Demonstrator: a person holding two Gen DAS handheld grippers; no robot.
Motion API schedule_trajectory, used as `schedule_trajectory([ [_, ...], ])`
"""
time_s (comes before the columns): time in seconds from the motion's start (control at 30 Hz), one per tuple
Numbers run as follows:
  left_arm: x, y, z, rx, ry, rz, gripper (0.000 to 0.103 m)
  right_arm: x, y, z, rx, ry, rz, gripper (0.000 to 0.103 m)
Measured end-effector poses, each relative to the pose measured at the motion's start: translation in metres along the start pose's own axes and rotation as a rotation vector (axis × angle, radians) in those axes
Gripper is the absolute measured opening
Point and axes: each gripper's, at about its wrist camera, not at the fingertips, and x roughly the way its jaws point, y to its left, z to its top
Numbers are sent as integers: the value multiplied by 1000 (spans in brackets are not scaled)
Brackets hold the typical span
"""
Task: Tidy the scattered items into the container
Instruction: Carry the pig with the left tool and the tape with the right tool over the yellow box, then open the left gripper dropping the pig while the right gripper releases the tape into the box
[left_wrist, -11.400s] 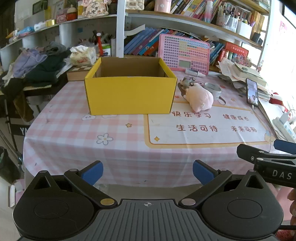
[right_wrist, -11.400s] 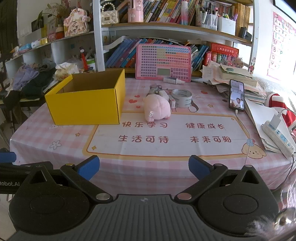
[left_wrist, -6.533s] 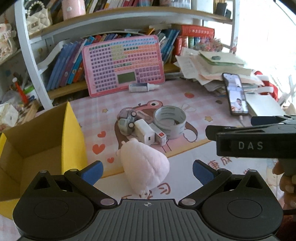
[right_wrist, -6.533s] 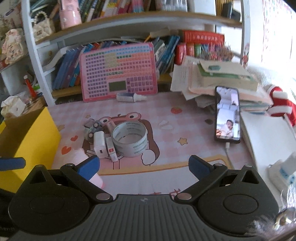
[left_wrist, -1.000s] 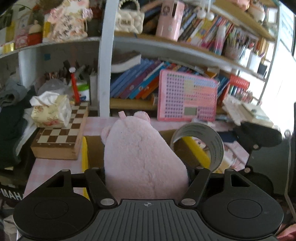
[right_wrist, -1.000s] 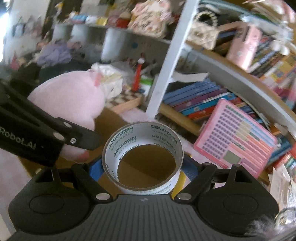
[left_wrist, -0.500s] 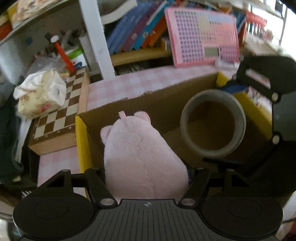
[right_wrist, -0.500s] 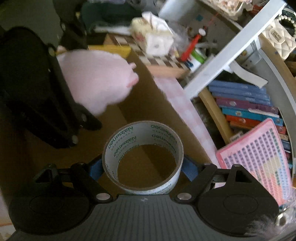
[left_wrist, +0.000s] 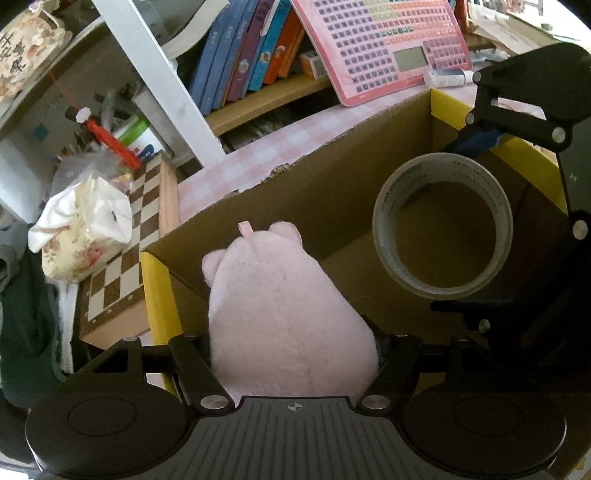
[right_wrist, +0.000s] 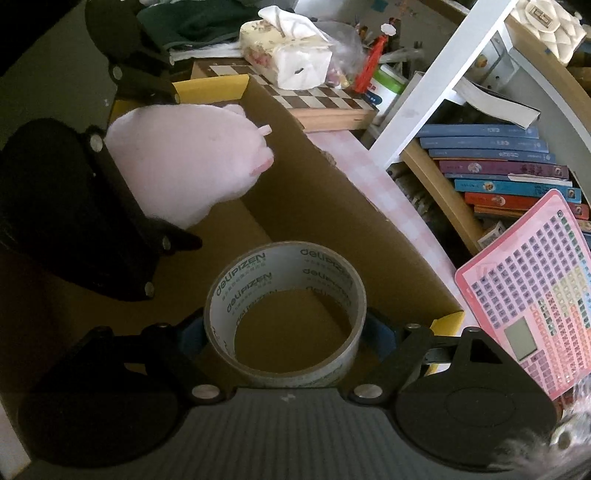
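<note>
Both grippers hang tilted down over the open yellow cardboard box, which sits on the pink checked tabletop. The left gripper has the pink plush toy between its 2 fingers; its jaws are opening, though the plush still fills the gap and touches both sides. The toy's head reaches down inside the box, near its left wall. The right gripper holds the roll of tape by its outer sides, jaws set wide around it, the roll's hole facing the box's brown floor. The 2 grippers sit close together, side by side.
</note>
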Motion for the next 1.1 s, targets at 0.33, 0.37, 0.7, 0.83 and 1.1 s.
schedule_trajectory([
  [0.33,0,-3,1,5,0,34,80,-1,-5,2,49,-29,22,88],
  [0.37,-1,-2,1,-4,-7,33,80,-2,-5,2,48,-35,21,88],
  [0.7,-19,-3,1,-62,-66,91,83,-11,-11,-3,81,-104,50,92],
  [0.83,-31,-6,2,-73,-102,112,83,-18,-10,-5,93,-126,58,92],
  [1.1,-68,-7,-2,-114,-212,126,84,-54,-9,-10,125,-209,0,92],
])
